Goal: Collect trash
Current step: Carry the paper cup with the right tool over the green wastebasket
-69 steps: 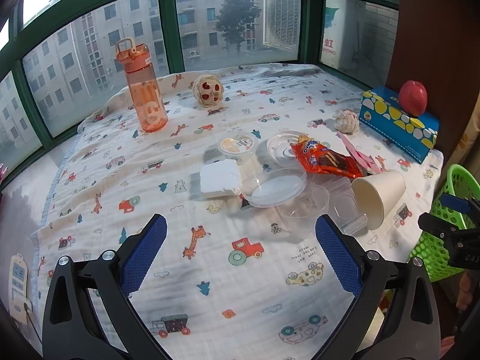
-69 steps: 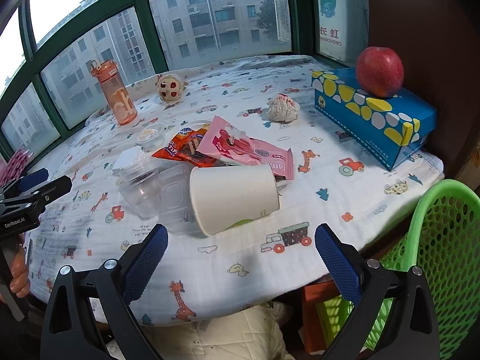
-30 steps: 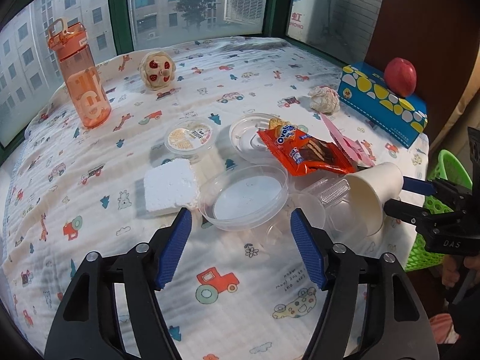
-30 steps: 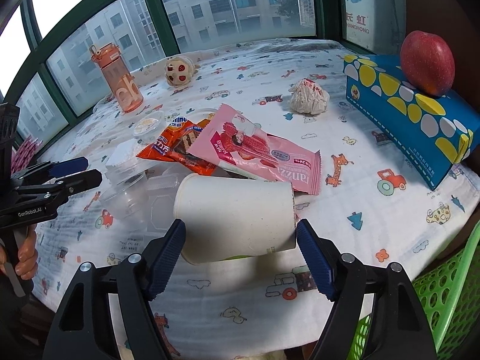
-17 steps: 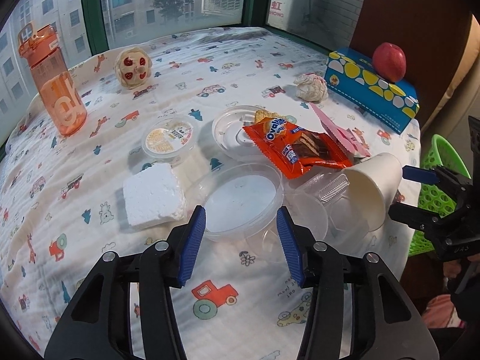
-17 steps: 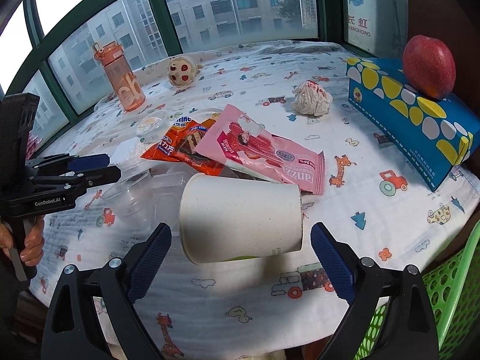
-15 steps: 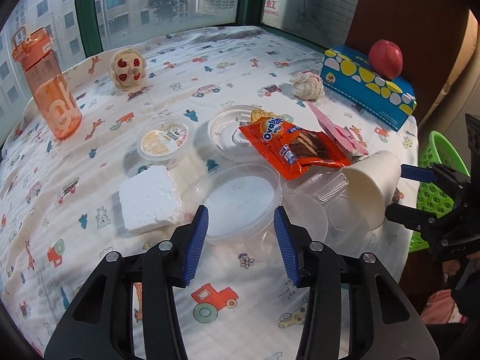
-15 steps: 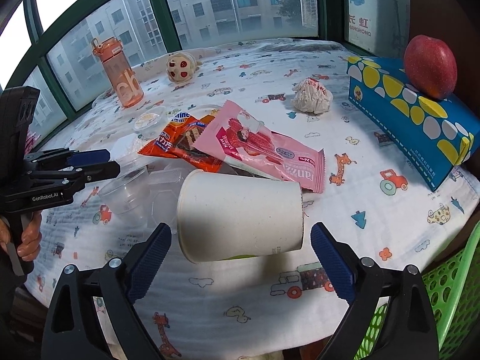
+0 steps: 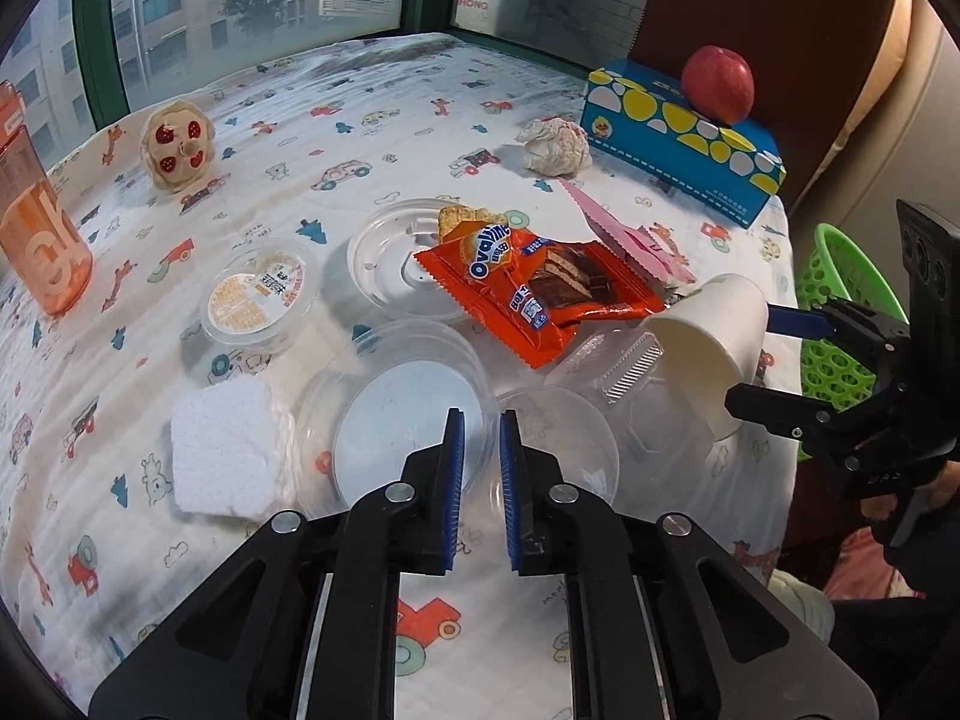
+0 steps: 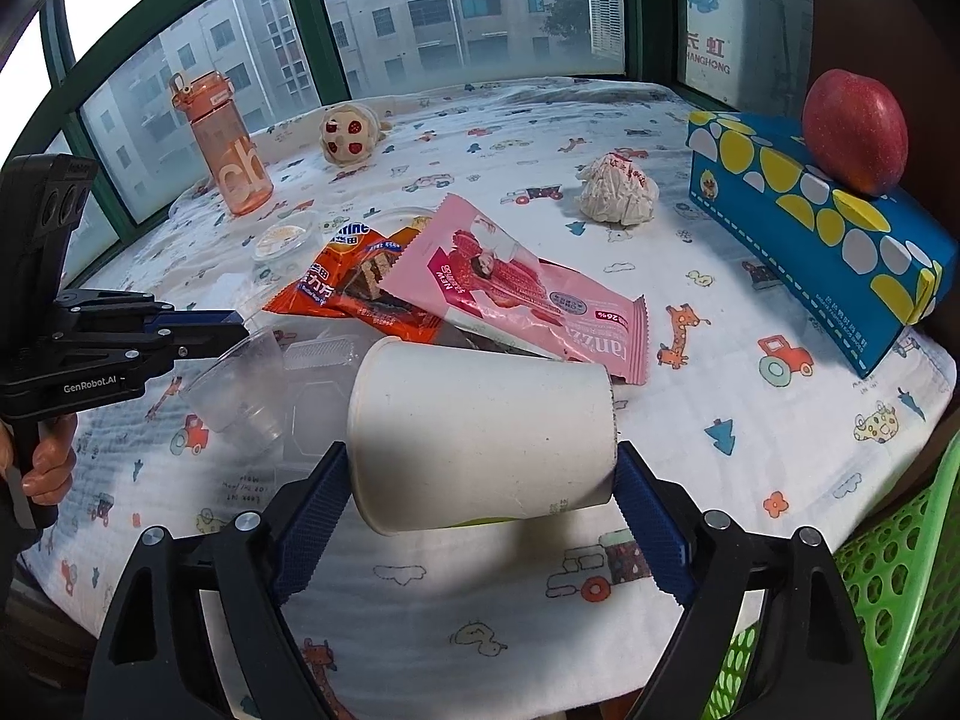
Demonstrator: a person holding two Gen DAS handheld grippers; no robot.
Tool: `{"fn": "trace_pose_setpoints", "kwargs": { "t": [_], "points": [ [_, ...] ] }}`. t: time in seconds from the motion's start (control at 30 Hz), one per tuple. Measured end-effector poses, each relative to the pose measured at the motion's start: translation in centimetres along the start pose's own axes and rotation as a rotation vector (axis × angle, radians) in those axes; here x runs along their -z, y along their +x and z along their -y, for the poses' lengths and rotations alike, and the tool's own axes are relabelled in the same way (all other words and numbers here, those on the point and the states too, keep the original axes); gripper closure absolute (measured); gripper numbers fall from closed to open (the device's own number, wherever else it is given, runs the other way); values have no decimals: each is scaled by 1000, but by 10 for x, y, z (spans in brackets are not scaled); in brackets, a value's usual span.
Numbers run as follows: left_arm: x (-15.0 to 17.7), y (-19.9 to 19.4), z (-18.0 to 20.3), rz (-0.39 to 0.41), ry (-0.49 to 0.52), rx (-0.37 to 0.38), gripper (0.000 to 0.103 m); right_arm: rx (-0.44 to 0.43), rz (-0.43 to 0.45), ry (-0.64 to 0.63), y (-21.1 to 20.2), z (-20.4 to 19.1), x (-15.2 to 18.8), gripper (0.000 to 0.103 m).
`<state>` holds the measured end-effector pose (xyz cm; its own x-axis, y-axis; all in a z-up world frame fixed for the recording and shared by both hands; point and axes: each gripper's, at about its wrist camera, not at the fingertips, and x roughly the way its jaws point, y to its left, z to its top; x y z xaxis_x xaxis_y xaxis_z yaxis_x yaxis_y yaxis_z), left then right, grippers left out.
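- the bay window (image 10: 420, 12) with green frames curves round the far side; grey apartment blocks stand outside, and a sign out there reads "hanghong".
- the white cloth (image 9: 372, 90) printed with cars, giraffes and tractors covers the whole surface.
- the green basket (image 10: 900, 588) stands off the near right edge; my right view shows its mesh close up, my left view only its rim.
- the blue tissue box (image 10: 828, 240) lies far right with a red apple (image 10: 855, 132) on top.
- the orange bottle (image 10: 225, 144) stands far left, whole only in my right view.
- my right tongs (image 10: 480, 462) have just been closing, wide, one pad on the mouth and one on the base of the paper cup (image 10: 480, 438), which lies on its side near the cloth's near edge.
- the pink wrapper (image 10: 516, 294) reads "new" and "26%"; the orange wrapper (image 9: 534, 294) reads "ovaltine".
- only my left view shows the clear tub (image 9: 408, 420), the foam block (image 9: 225, 450) and the round lid (image 9: 402, 264).
- my left tongs (image 9: 478, 420) are closed to a thin slit on the rim of the clear plastic cup (image 10: 240, 390); my right view shows "genrobot.ai" on them.
- the crumpled paper ball (image 10: 615, 192) sits left of the box.
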<state>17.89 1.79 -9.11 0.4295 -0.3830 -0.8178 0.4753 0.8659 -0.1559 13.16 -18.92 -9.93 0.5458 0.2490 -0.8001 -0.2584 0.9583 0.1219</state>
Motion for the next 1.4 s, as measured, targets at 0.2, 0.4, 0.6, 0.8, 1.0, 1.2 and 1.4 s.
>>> {"fn": "trace_pose_setpoints", "kwargs": {
  "t": [0.2, 0.4, 0.6, 0.8, 1.0, 1.2, 1.4],
  "points": [
    [3, -14, 1, 27, -13, 8, 99, 6, 21, 26, -15, 4, -1, 20],
    [1, -40, 5, 74, -40, 23, 99, -7, 63, 68, -41, 10, 1, 20],
    [-12, -72, 33, 138, -10, 53, 99, 12, 133, 117, -85, 23, 7, 20],
    [-31, -79, 89, 164, 62, 149, 99, 82, 195, 186, -133, 56, 28, 20],
    [-50, -58, 168, 142, 160, 251, 99, 187, 235, 271, -177, 106, 59, 20],
    [-65, -26, 248, 95, 251, 355, 99, 292, 269, 366, -215, 156, 92, 20],
    [-70, 10, 311, 19, 286, 442, 99, 363, 287, 450, -243, 196, 123, 20]
  ]
}}
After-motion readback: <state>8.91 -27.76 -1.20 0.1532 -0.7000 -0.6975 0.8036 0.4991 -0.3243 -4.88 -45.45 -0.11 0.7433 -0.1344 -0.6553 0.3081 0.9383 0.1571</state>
